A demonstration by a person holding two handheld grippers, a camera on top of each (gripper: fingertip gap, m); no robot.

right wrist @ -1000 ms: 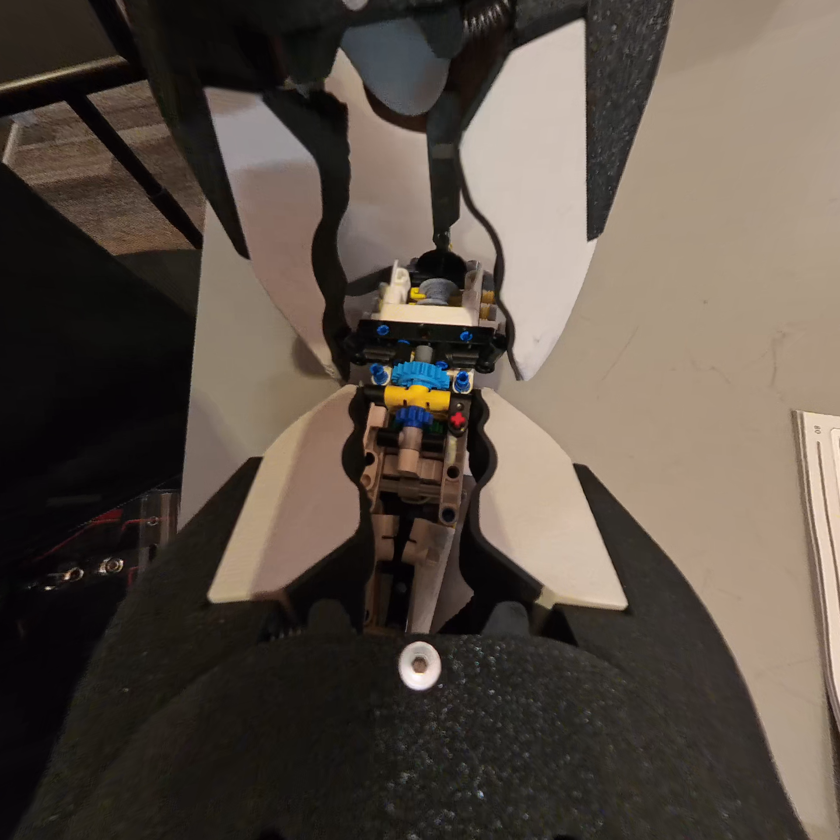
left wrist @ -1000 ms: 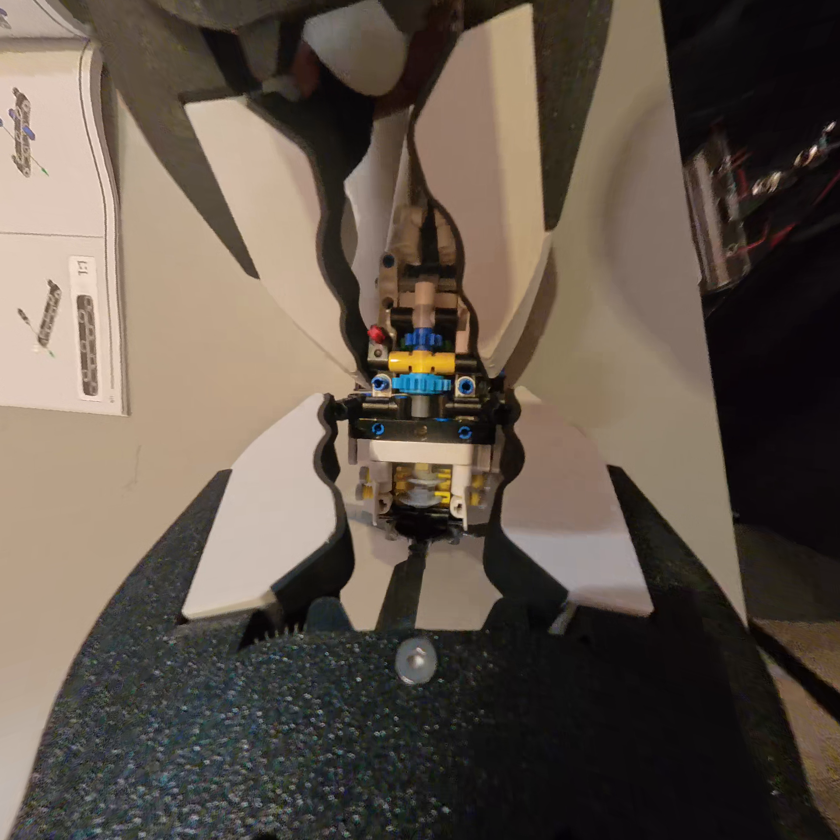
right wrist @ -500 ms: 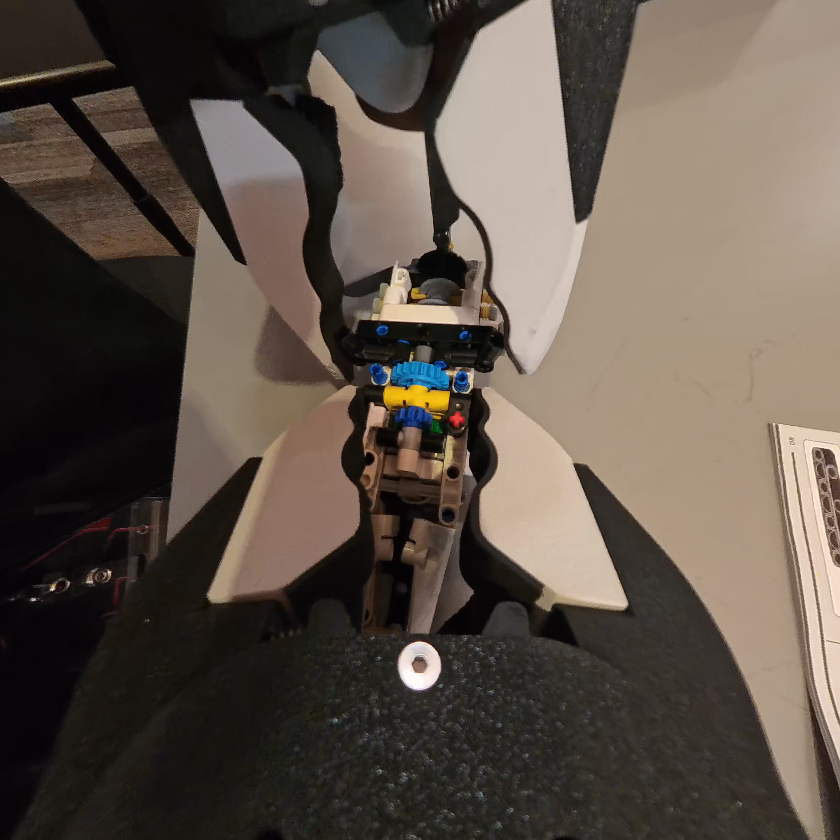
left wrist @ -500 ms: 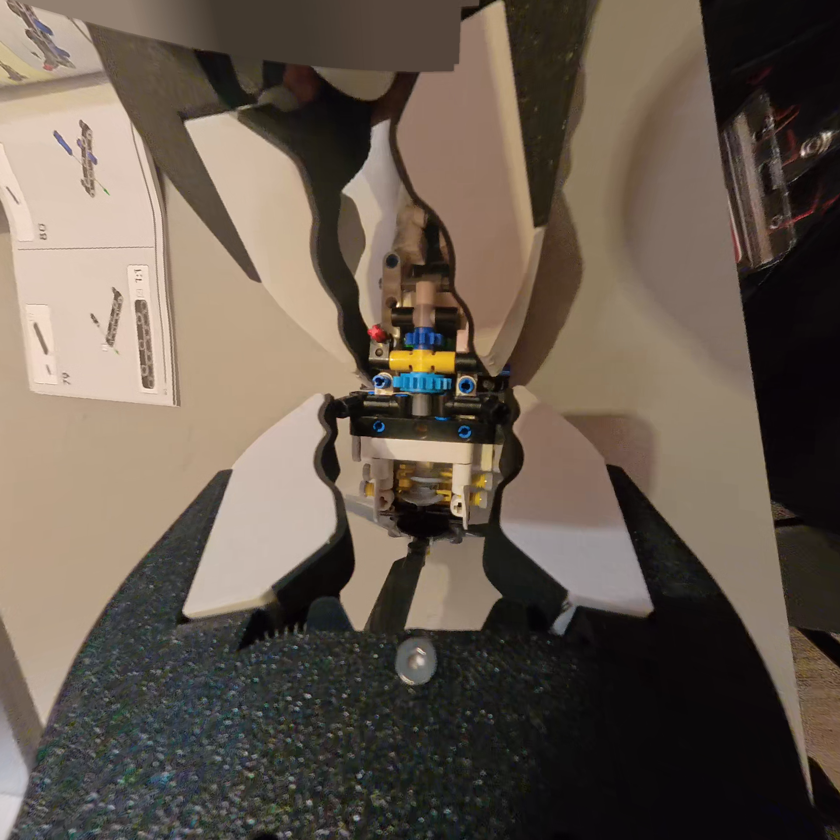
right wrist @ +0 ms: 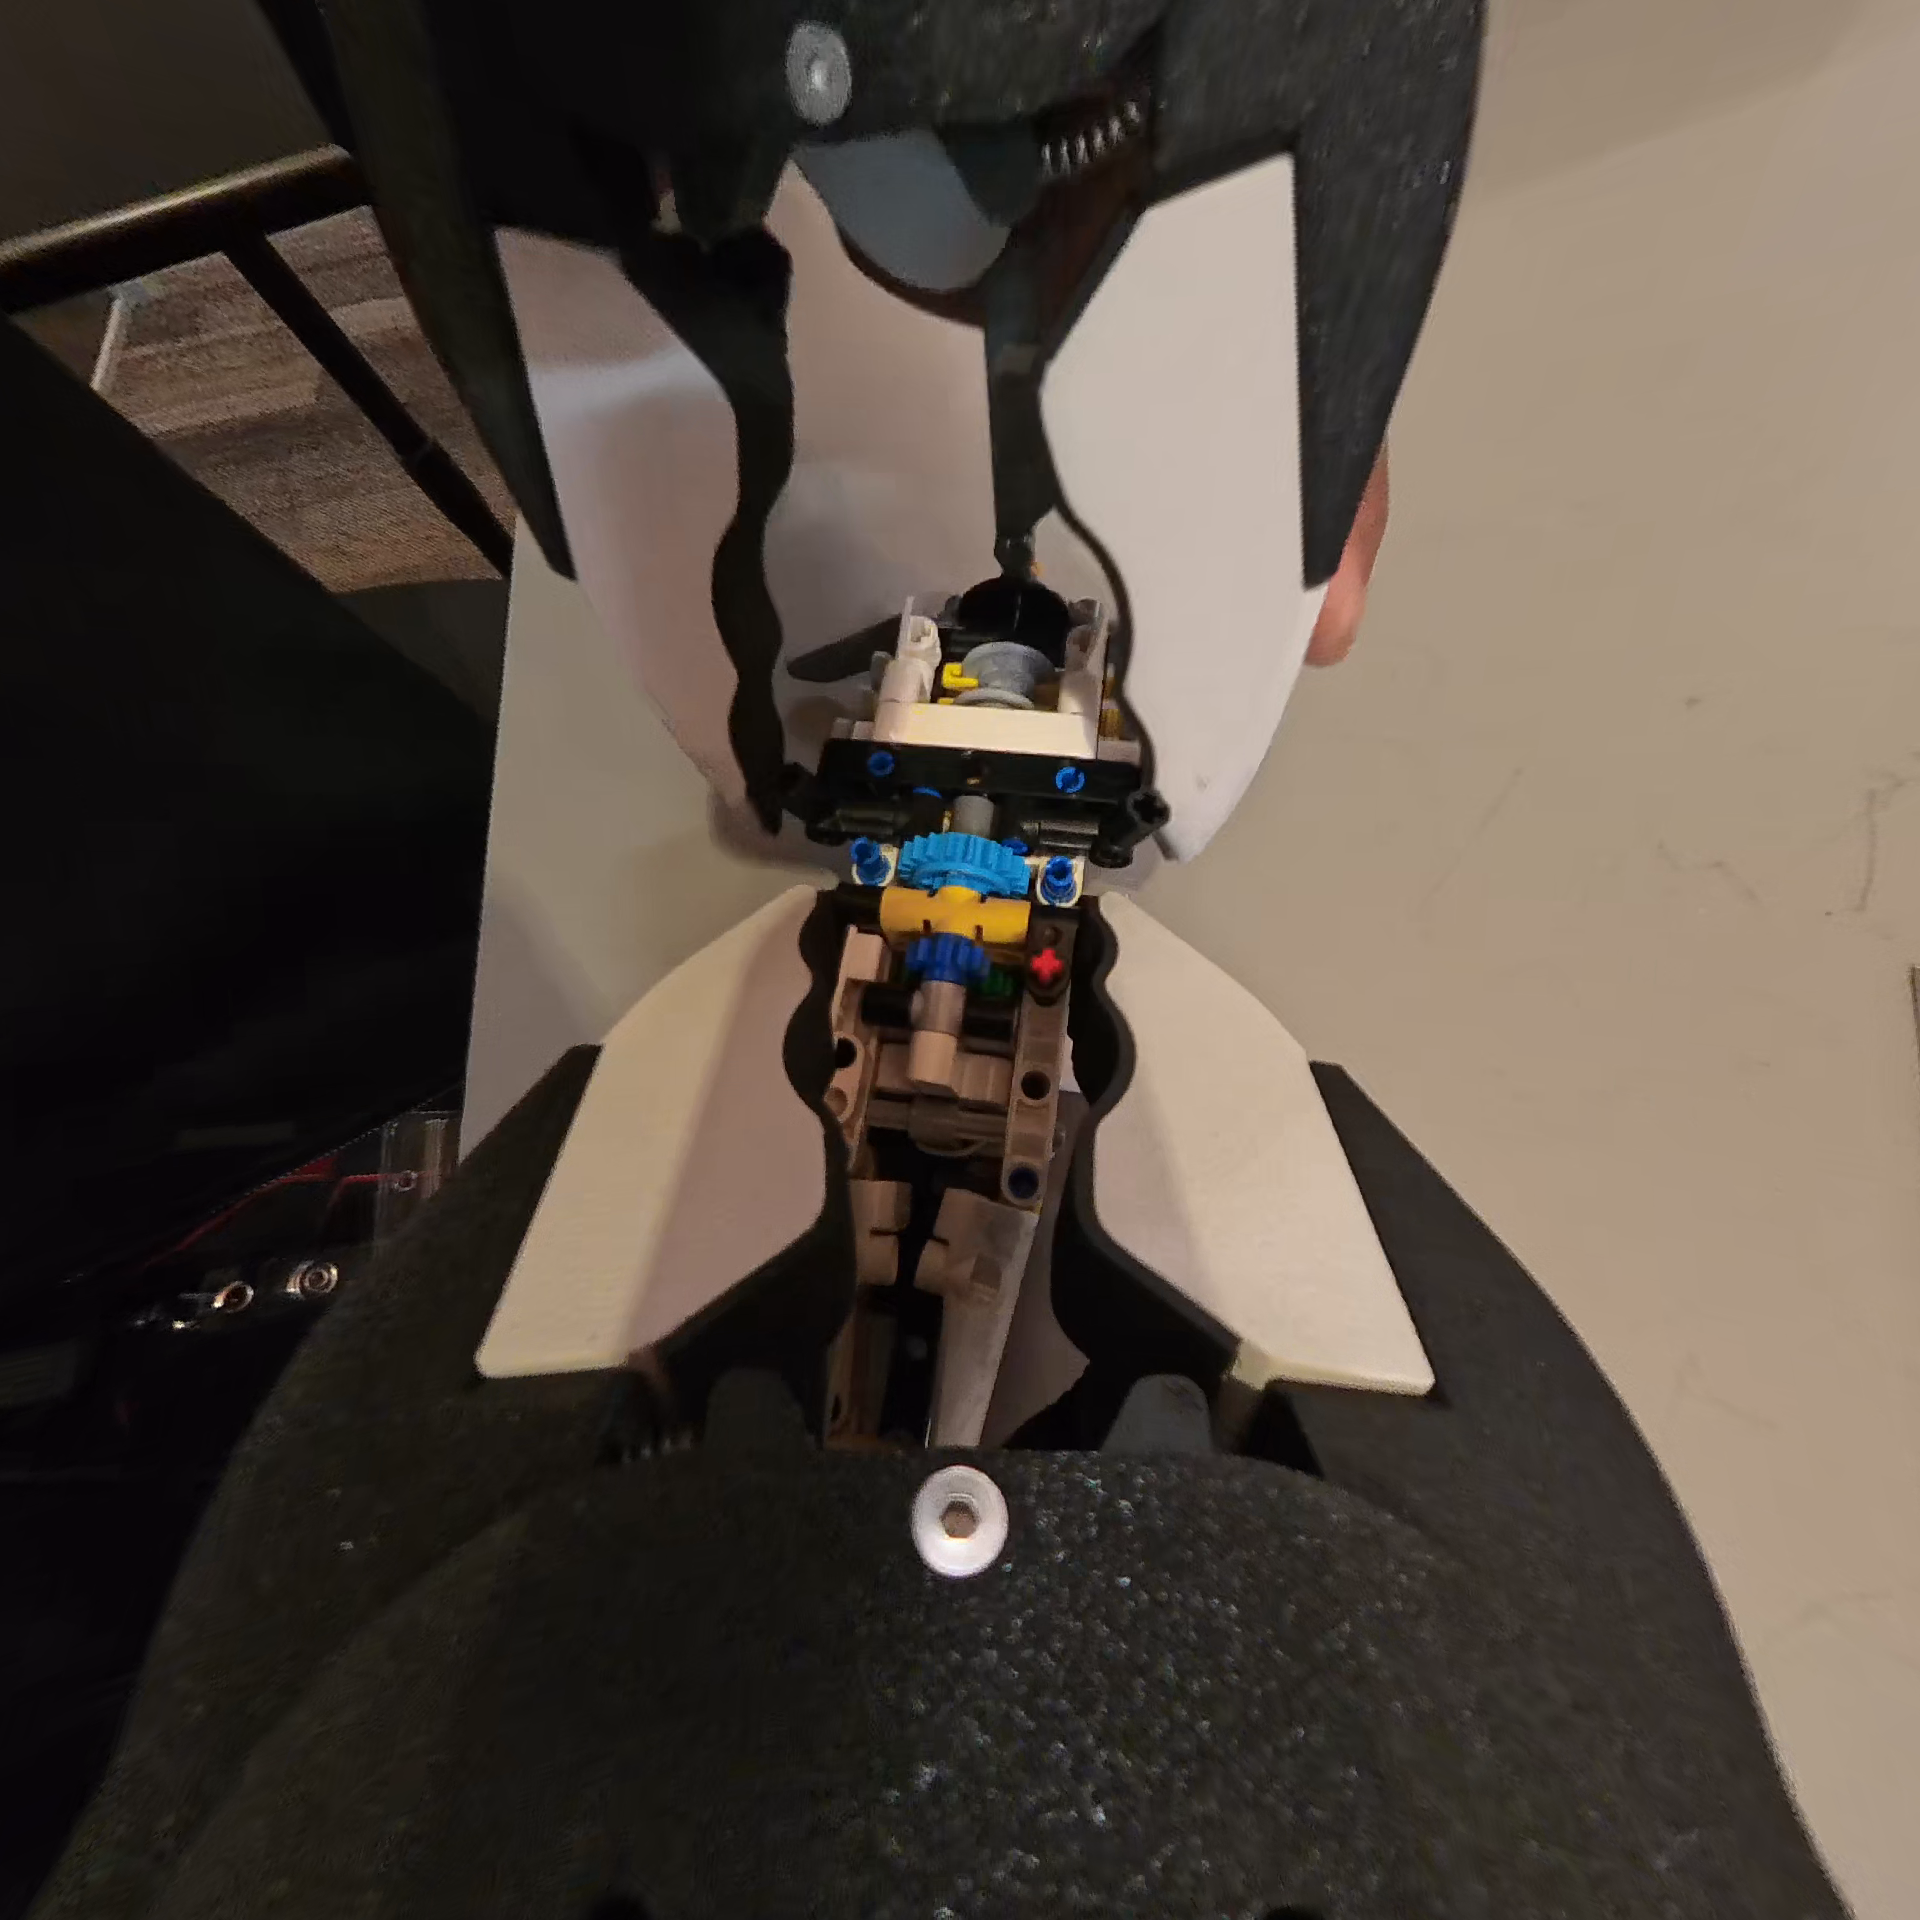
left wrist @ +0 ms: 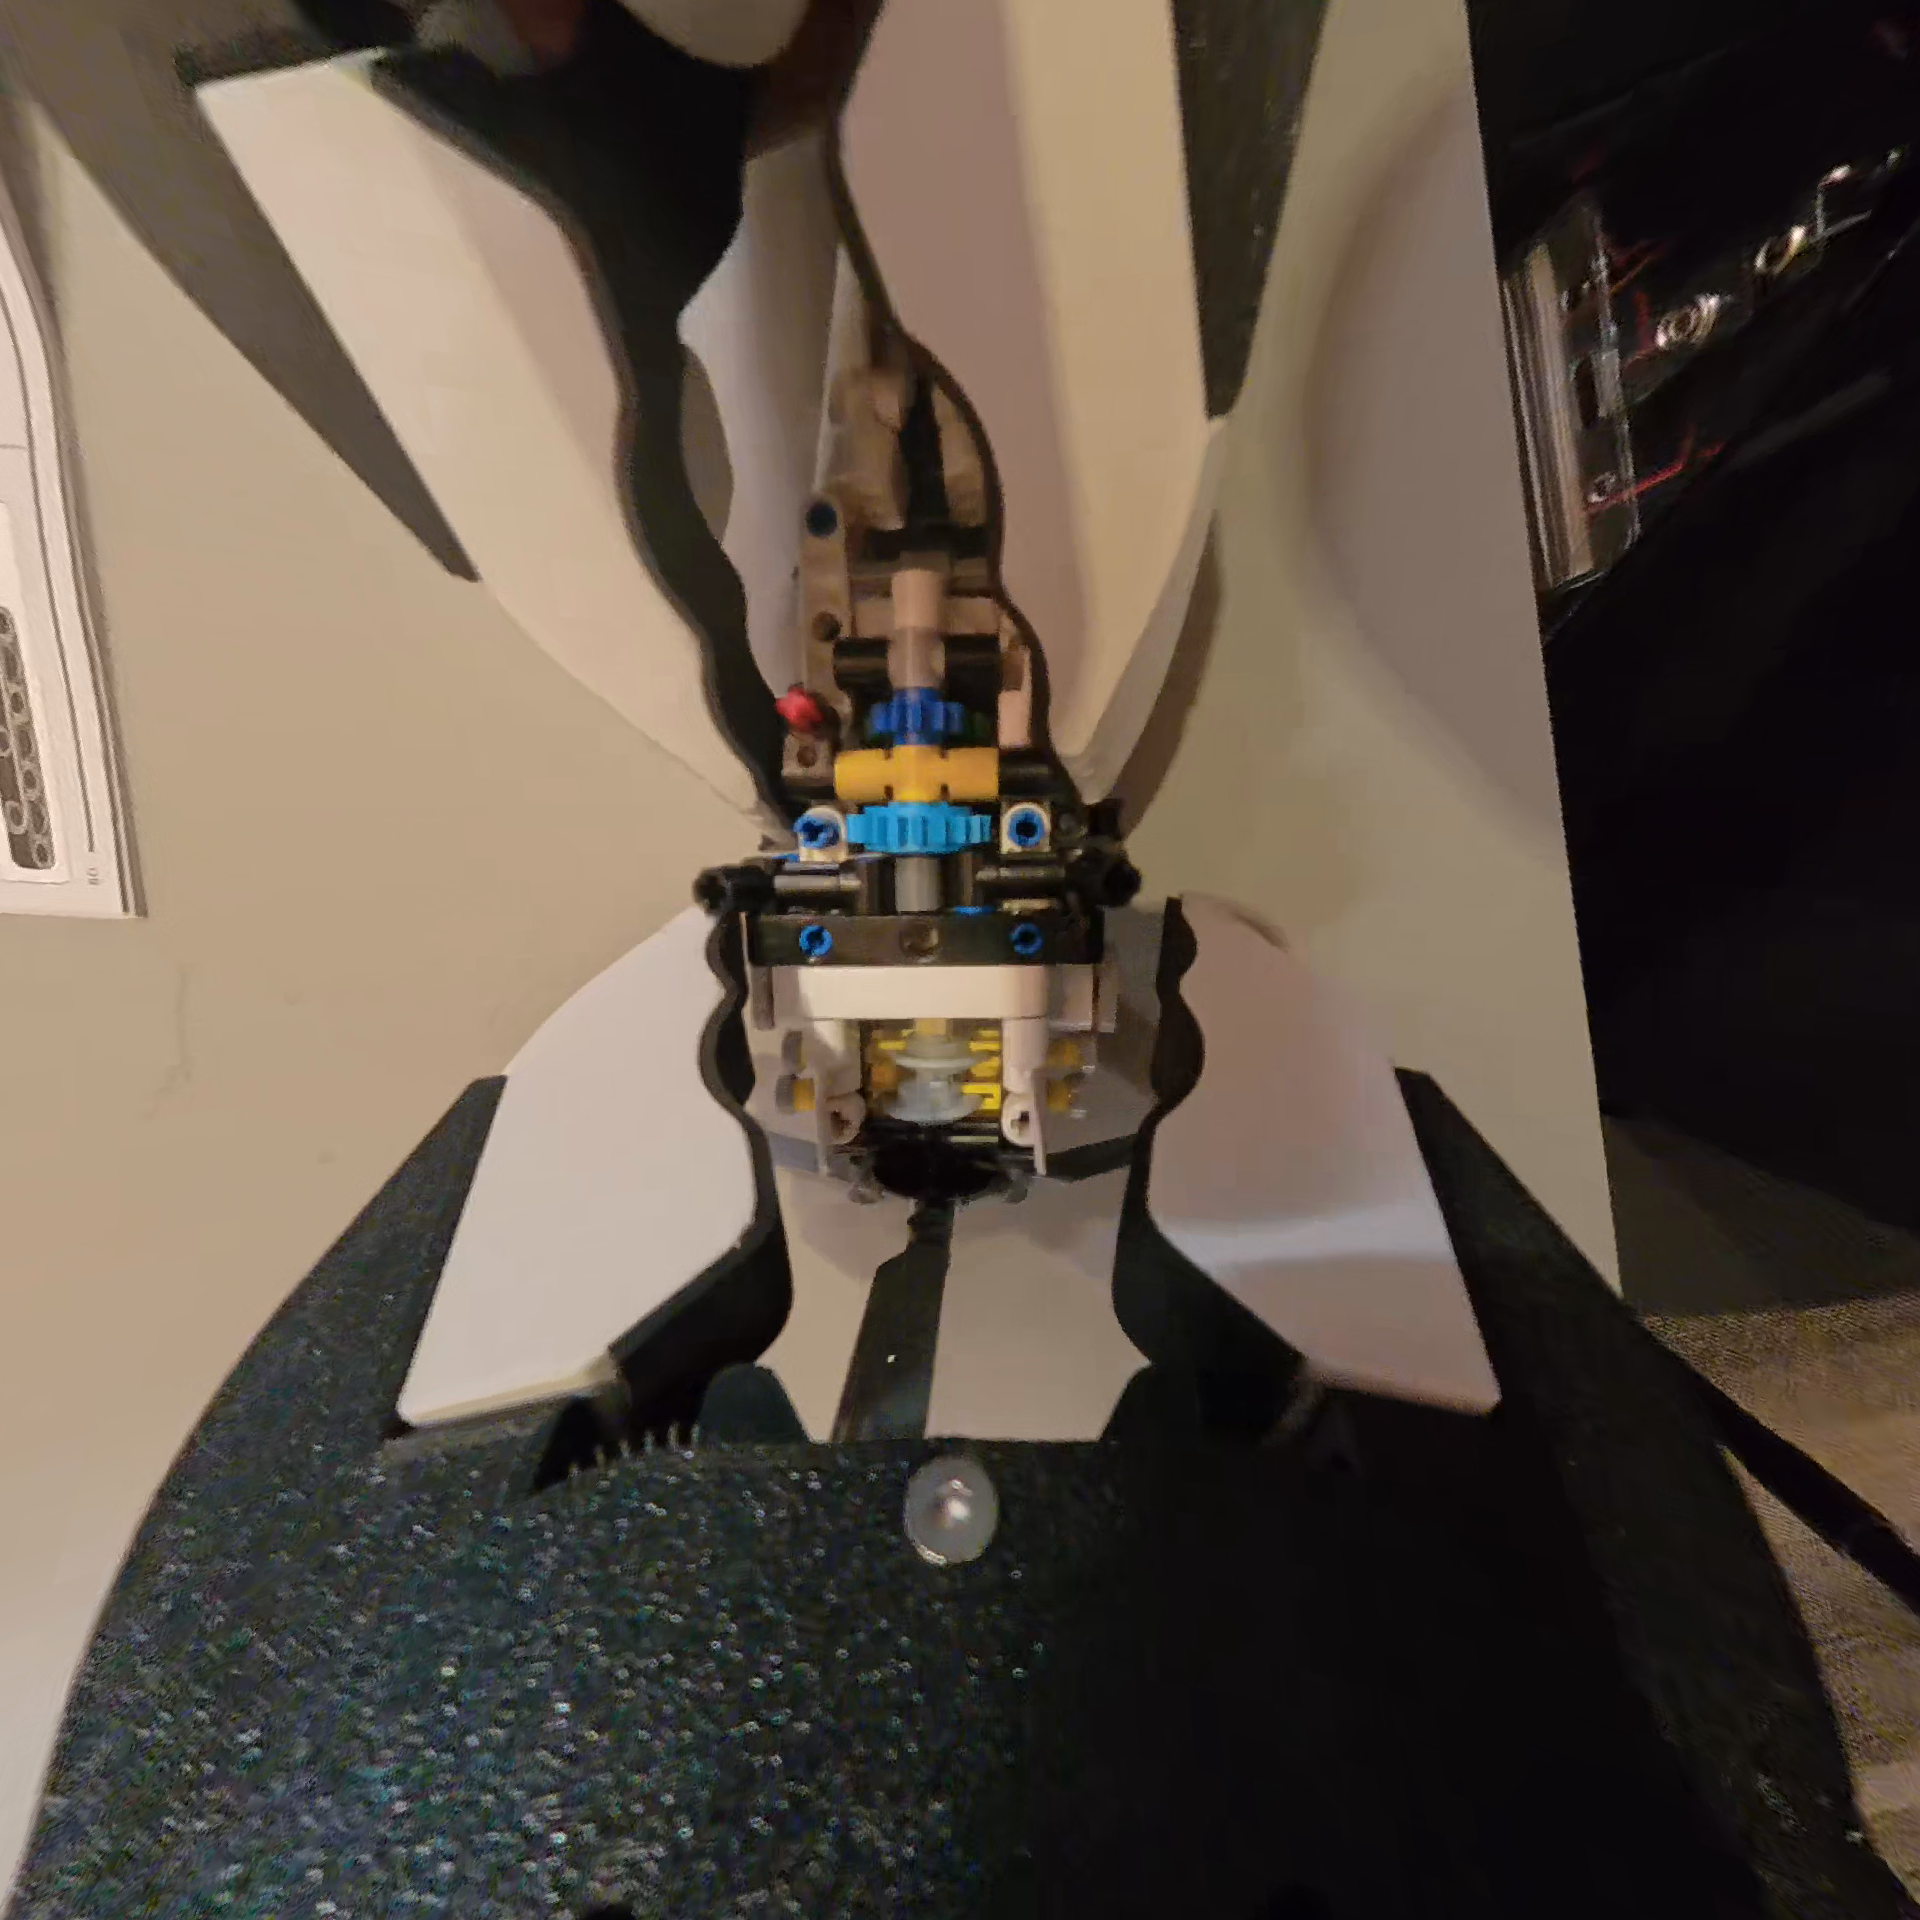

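Two tools (left wrist: 940, 1039) (right wrist: 951, 1039) around brick assembly (left wrist: 914, 831)

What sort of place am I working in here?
Probably a hobby or lab bench indoors: a pale tabletop, a printed building-instruction booklet, a toy-brick gear assembly between both hand-held grippers, and carpet beyond the edge.

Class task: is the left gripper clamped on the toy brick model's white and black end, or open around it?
Open: the left gripper shows a gap beside the model, plainest at its right finger.
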